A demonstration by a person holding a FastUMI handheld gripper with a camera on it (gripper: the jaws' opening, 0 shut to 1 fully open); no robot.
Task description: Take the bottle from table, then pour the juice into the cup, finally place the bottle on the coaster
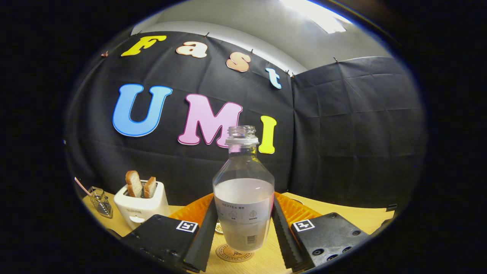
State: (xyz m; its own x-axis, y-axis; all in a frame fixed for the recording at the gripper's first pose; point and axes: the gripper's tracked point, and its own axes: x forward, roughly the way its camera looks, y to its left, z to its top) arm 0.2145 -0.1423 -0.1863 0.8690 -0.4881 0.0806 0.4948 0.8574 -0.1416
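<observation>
While the gripper (243,228) clamps the bottle (243,198) over the coaster (233,254) at 6 o'clock, next lower and release.

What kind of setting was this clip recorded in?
Likely a staged recording booth, not a real kitchen: black cloth walls enclose a wooden table set with kitchen props, a toaster holding bread and an uncapped bottle standing between the gripper fingers.

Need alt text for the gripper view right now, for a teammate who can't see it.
An uncapped bottle of pale juice stands upright on a round coaster between the gripper's fingers, which flank it closely. A white toaster holding two bread slices sits beyond them.
</observation>
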